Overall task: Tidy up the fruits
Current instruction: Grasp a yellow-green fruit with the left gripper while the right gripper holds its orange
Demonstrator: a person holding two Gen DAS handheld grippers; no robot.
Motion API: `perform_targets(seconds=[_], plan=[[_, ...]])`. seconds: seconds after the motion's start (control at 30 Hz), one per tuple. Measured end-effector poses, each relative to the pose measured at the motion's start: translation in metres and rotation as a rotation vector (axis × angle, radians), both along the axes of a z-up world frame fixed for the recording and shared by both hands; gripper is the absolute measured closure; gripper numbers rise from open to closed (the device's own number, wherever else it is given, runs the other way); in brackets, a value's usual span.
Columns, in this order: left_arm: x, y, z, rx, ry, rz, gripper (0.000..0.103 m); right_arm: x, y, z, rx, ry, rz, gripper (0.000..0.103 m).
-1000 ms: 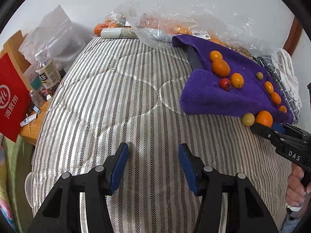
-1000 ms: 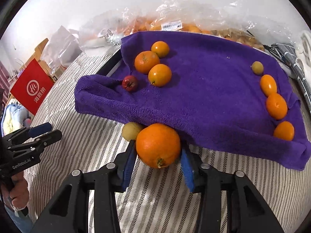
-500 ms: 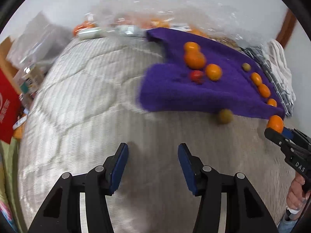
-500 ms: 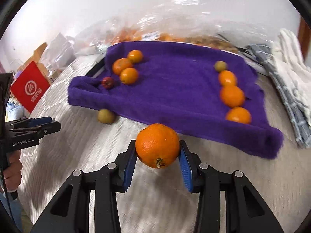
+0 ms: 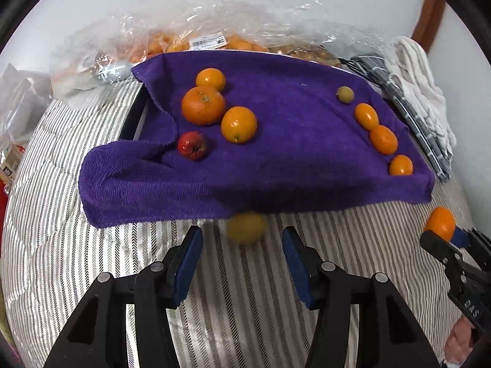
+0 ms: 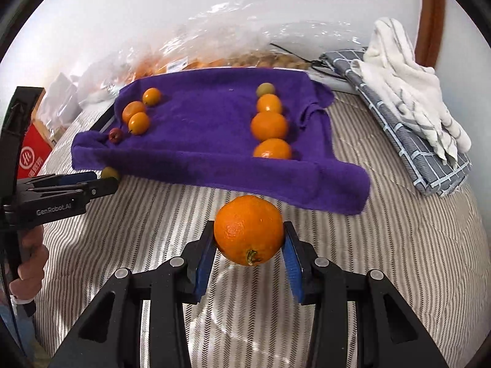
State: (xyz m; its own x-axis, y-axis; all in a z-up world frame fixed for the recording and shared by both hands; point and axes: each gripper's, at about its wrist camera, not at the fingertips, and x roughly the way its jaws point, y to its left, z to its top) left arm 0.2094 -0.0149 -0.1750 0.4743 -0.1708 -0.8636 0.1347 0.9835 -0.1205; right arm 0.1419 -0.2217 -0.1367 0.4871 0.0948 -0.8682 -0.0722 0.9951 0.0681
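Note:
A purple towel (image 5: 276, 159) (image 6: 199, 153) lies on the striped bed. On its left stand three oranges (image 5: 203, 105) and a small red fruit (image 5: 192, 145). Along its right edge sit a small green fruit (image 5: 345, 94) and three oranges (image 5: 383, 139) in a row. A yellow-green fruit (image 5: 247, 227) (image 6: 110, 173) rests on the bedcover at the towel's near edge, just ahead of my open left gripper (image 5: 242, 250) and not touched by it. My right gripper (image 6: 249, 247) is shut on a large orange (image 6: 249, 230) (image 5: 440, 224), held above the bedcover in front of the towel.
A clear plastic bag of oranges (image 5: 221, 40) lies behind the towel by the wall. Folded checked and white cloths (image 6: 411, 101) lie to the right. A red carton (image 6: 32, 156) and clutter stand at the left bedside. A hand (image 6: 29, 260) holds the left gripper.
Both grippers have moved rightward along the bed. The left one now faces the yellow-green fruit; the right one has carried the orange away from it, toward the towel's right end.

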Motion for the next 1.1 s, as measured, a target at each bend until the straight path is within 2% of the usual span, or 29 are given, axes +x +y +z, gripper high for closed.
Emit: perform_targets(seconds=[0.07, 0.13, 0.17, 0.53, 1.1], plan=[[0.004, -0.002, 0.000, -0.026, 0.006, 0.005, 0.060, 0.001, -0.001, 0.001, 0.000, -0.002, -0.004, 0.061], [0.005, -0.002, 0.000, -0.017, 0.013, 0.005, 0.076, 0.002, -0.001, 0.001, 0.000, -0.005, -0.003, 0.061], [0.006, -0.002, 0.001, -0.012, 0.014, 0.004, 0.078, 0.003, -0.001, 0.002, -0.001, -0.005, -0.006, 0.061], [-0.010, 0.012, 0.035, -0.044, -0.043, -0.019, 0.078, 0.009, 0.007, 0.017, 0.004, -0.037, -0.006, 0.061], [-0.015, 0.039, 0.091, -0.068, -0.144, 0.029, 0.078, 0.024, 0.014, 0.051, 0.023, -0.095, -0.008, 0.061]])
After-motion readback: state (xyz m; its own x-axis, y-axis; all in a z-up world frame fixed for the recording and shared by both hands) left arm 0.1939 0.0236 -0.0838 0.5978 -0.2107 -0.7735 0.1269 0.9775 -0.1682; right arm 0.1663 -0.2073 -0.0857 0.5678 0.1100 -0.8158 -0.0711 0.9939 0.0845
